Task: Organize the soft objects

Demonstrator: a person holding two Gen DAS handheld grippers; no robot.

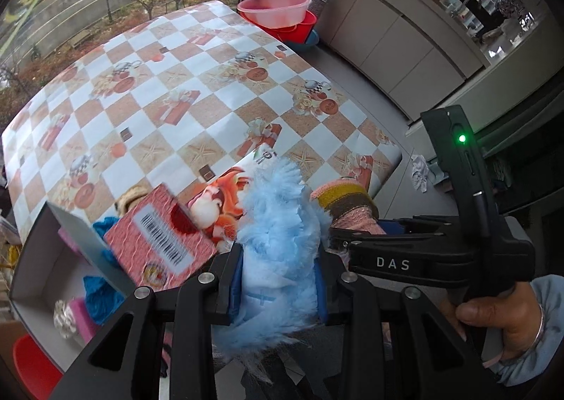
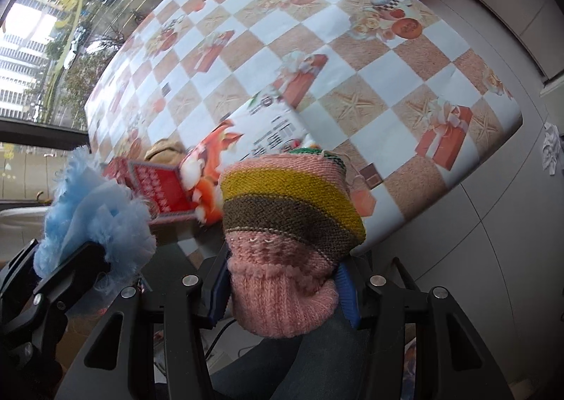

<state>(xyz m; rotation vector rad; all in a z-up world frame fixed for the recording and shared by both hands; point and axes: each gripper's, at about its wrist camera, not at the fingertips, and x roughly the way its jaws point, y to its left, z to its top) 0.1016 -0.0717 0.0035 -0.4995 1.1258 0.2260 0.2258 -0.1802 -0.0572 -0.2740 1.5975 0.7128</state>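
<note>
soft objects are up off the worktop [image 1: 197, 90], one in each tool: the left hand-held gripper [image 1: 278, 280] is clamped narrow on a fluffy blue duster-like piece [image 1: 278, 223], and the right hand-held gripper [image 2: 282, 297] is closed around the pink cuff of a striped knitted hat [image 2: 289, 223], its jaws a little wider than the left's. the checkered cloth covers the worktop, and most of it lies bare and open from the middle to the far edge; its near right corner ends over grey floor. only the left view shows the white box [image 1: 38, 266] below the near left edge, holding blue, pink and cream soft things, with a red round object just beside it, and also the stacked pink and red basins [image 1: 278, 16] past the far corner, kitchen cabinets behind them. only the right view shows the hat's full stripes: yellow, brown, then pink. a printed carton with an orange cartoon figure [image 2: 246, 142] lies near the front edge; its lettering is too blurred to read. a red packet [image 1: 158, 241] beside it carries a barcode label. the left view shows the right tool's body marked "das", with a green light lit, and the person's hand [image 1: 500, 322] gripping its handle.
</note>
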